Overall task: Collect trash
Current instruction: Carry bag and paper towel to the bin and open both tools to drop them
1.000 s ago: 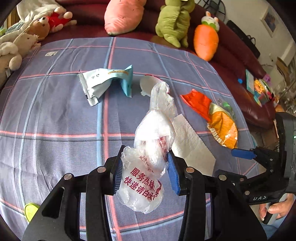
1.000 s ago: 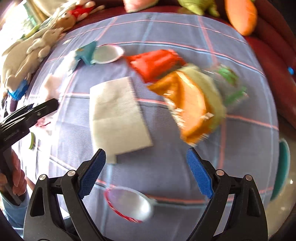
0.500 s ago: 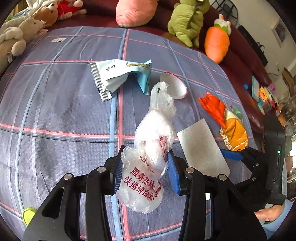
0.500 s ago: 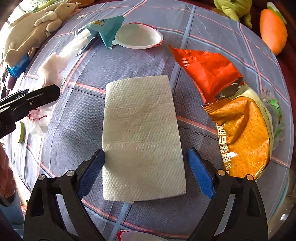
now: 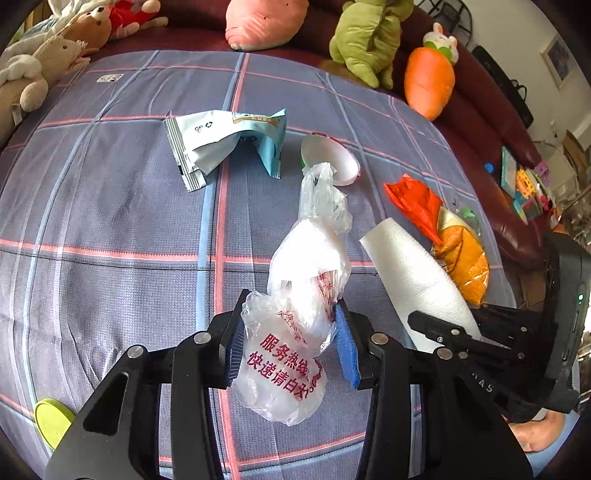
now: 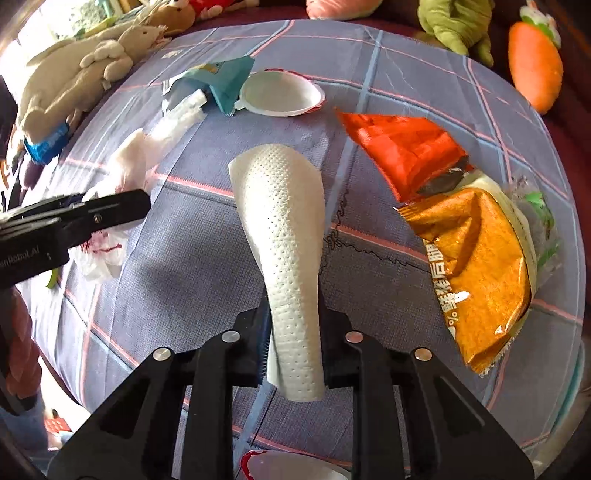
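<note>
My left gripper is clamped on a thin white plastic bag with red print; the bag bulges between the two blue pads and its knotted top points away from me. My right gripper is closing its jaws on a white paper towel. The towel is pinched between the pads and folds into a long curved shape, and its far end lies on the checked blue cloth that covers the worktop. To the right of the towel lie an orange snack bag and a red wrapper, which touch each other. Farther away lie a white plastic lid and, just beside it, a light blue packet. Plush toys sit on the dark red sofa behind.
</note>
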Action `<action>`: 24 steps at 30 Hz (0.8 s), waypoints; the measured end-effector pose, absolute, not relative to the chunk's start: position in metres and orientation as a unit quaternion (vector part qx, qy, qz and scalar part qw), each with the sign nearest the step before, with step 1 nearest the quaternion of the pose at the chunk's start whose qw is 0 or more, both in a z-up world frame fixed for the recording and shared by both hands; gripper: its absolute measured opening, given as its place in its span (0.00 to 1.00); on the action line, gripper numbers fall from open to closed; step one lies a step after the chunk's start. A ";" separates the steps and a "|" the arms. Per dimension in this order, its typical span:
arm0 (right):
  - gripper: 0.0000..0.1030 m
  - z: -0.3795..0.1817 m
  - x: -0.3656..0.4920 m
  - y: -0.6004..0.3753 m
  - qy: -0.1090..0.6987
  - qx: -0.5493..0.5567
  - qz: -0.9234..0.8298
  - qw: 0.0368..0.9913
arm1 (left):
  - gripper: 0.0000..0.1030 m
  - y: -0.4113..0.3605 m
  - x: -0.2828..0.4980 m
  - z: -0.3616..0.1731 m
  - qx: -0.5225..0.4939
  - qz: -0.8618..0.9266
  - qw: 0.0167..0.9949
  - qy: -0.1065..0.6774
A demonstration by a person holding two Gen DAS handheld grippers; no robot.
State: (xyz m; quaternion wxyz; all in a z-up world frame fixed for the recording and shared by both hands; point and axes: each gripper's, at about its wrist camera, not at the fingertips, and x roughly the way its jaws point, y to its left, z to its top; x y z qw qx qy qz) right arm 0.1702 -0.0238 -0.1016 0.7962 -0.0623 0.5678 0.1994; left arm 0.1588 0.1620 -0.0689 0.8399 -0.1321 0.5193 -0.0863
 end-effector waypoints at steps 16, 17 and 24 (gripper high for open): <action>0.08 -0.026 0.148 -0.158 0.511 0.042 0.135 0.848 | 0.42 0.051 0.155 -0.026 -0.069 -0.162 0.853 0.492; 0.08 -0.021 0.144 -0.169 0.508 0.049 0.131 0.850 | 0.42 0.043 0.155 -0.023 -0.065 -0.168 0.853 0.490; 0.08 0.001 0.118 -0.244 0.479 0.078 0.091 0.870 | 0.42 -0.027 0.152 -0.006 -0.033 -0.212 0.851 0.479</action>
